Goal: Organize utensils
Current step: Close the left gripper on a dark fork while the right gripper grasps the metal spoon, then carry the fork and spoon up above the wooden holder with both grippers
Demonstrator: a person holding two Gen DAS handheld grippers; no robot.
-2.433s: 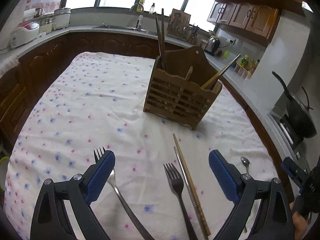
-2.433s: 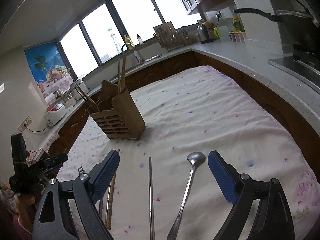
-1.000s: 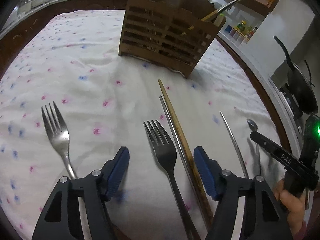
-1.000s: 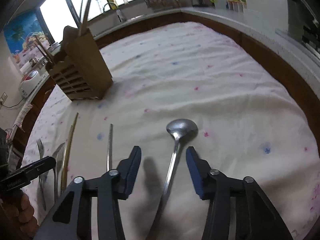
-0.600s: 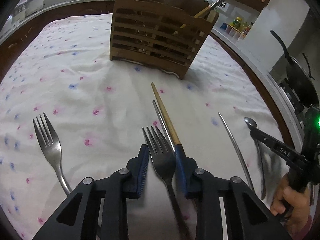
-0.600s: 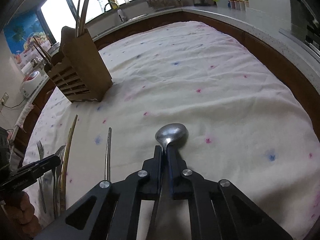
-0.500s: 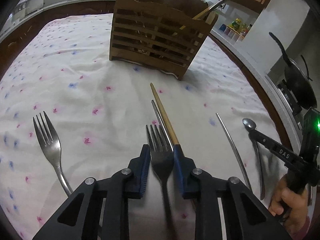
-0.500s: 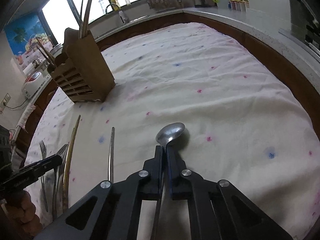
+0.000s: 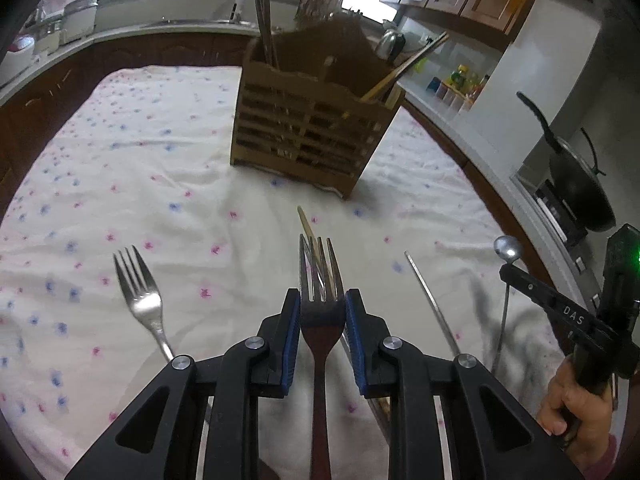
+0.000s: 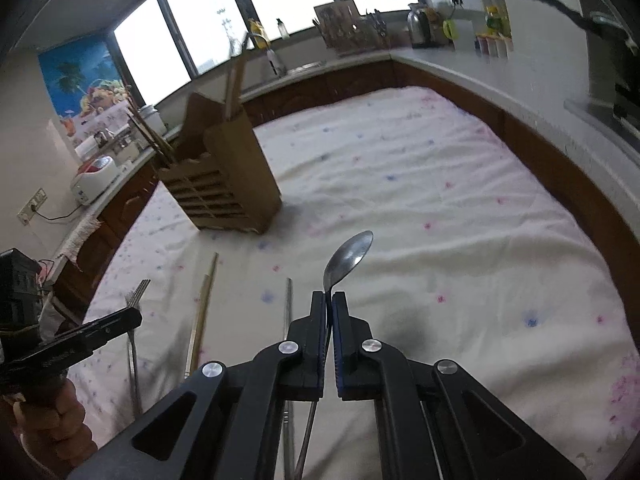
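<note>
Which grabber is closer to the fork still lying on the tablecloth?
Left. The left gripper, shut on another fork, is just right of the lying fork. The right gripper, shut on the spoon, is farther right.

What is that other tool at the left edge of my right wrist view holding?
Observer: A fork. The left tool has it clamped between its blue pads, just below the tines.
Operator: Is any cutlery hidden from me?
Observer: Yes, a second fork lies free on the flowered cloth, to the left of the held one.
</note>
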